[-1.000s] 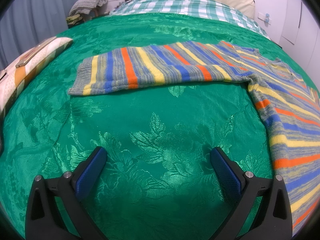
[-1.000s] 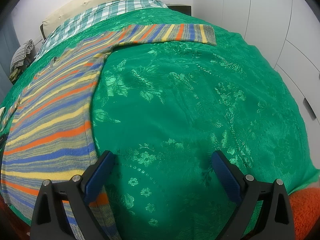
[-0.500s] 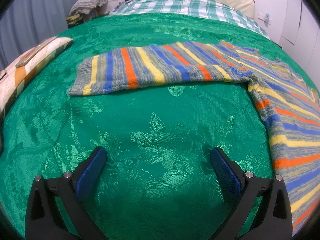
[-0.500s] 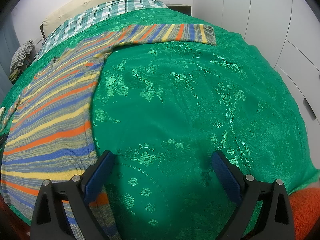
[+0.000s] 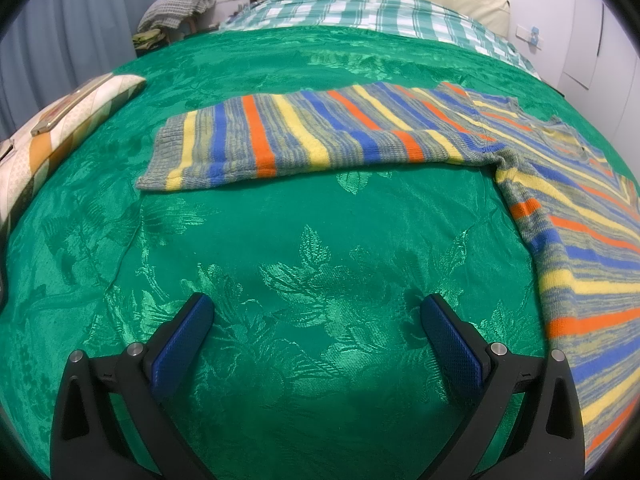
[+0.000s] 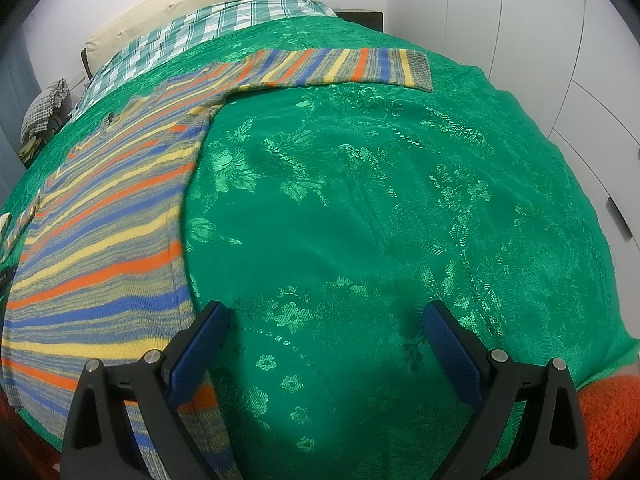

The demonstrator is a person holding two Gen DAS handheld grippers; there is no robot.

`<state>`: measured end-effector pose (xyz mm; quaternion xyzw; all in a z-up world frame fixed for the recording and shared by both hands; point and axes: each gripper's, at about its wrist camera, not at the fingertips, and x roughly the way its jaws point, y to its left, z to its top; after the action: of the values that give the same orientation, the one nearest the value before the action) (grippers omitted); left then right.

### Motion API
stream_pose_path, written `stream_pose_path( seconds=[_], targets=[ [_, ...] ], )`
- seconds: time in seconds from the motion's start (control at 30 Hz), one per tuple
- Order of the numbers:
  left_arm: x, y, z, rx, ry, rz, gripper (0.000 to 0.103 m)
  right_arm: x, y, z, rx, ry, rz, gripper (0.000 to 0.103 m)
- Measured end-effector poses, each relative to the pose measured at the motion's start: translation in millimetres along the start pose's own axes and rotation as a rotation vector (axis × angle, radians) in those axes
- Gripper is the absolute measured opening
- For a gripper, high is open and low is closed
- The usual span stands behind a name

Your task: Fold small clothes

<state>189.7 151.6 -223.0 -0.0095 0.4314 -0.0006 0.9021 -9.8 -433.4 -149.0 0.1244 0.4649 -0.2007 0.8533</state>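
Two sleeves of a striped sweater (image 5: 360, 132) lie spread flat across the green bedspread (image 5: 320, 240) on the bed, unfolded. You risk pinching the slippery bedspread along with the knit, or dragging the body askew. Your left gripper (image 5: 316, 324) and right gripper (image 6: 324, 332) both hover wide apart, holding nothing, the right beside the sweater's hem.

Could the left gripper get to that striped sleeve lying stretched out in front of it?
Probably yes. The left gripper is open over bare green bedspread, and nothing lies between it and the striped sleeve spread flat ahead.
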Motion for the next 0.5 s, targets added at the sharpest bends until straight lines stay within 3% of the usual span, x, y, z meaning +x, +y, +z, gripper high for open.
stream_pose_path(
  seconds=[0.5],
  targets=[
    [-0.3, 0.2, -0.2, 0.0, 0.0, 0.0, 0.103, 0.0, 0.1, -0.3, -0.001, -0.001, 0.0, 0.098]
  ],
)
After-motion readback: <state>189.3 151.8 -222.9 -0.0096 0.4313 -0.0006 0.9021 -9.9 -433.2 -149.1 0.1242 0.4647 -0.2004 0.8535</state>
